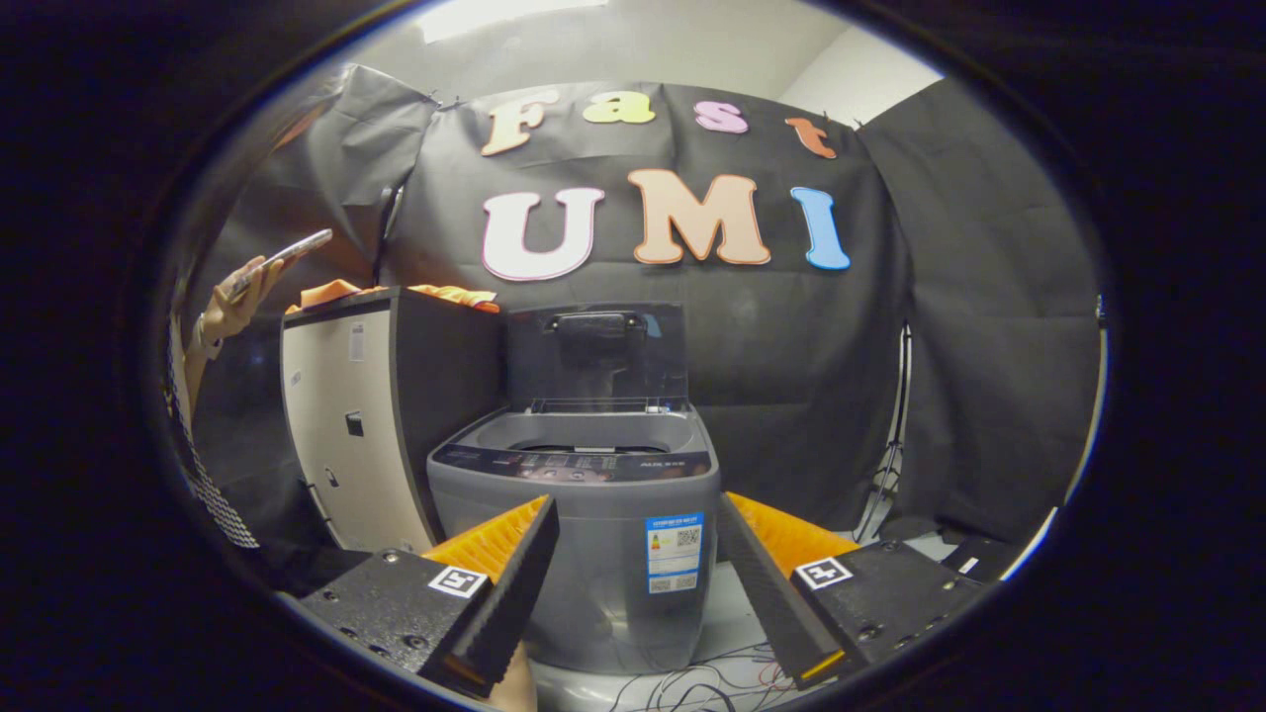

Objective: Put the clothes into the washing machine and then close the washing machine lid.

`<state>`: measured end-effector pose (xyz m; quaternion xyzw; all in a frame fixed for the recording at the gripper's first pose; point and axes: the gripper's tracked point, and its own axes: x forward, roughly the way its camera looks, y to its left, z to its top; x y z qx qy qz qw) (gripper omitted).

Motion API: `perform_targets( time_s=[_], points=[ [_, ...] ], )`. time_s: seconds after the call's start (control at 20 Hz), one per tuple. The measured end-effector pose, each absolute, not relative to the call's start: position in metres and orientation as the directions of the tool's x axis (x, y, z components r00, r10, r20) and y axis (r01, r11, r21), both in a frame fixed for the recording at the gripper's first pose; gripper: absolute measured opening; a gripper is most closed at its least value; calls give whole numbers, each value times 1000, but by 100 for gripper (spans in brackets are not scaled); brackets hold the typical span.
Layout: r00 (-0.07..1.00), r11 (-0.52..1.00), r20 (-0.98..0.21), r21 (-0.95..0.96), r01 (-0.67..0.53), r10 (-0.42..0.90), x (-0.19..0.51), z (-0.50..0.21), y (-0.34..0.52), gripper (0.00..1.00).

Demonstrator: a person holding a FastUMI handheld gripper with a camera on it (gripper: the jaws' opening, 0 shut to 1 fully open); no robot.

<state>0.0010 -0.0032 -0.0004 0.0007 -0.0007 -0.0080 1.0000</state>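
A small grey top-loading washing machine point(579, 524) stands on the floor just beyond my fingers. Its dark see-through lid point(596, 354) is raised upright at the back, so the tub opening point(584, 445) is uncovered. Orange clothes point(396, 294) lie on top of the cabinet to the left of the machine. My gripper point(638, 514) is open, with its black and orange fingers point(514, 564) spread wide on either side of the machine's front and nothing between them.
A white and black cabinet point(366, 425) stands against the machine's left side. Further left, a person's hand point(237, 302) holds up a phone point(282, 259). Loose cables point(712, 682) lie on the floor by the machine's base. A thin stand point(895, 435) rises at the right.
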Motion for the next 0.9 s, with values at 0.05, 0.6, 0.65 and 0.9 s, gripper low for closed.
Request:
perform_targets(
  time_s=[0.05, 0.6, 0.65, 0.9],
  points=[
    [1000, 1000, 4, -1, 30, -30, 2, 1, -5, 97],
    [995, 993, 12, 74, -96, 95, 96, 110, 133, 97],
    [992, 989, 19, 75, -126, 125, 106, 128, 152, 97],
    [973, 973, 7, 26, -231, 231, 151, 203, 234, 97]
  ],
)
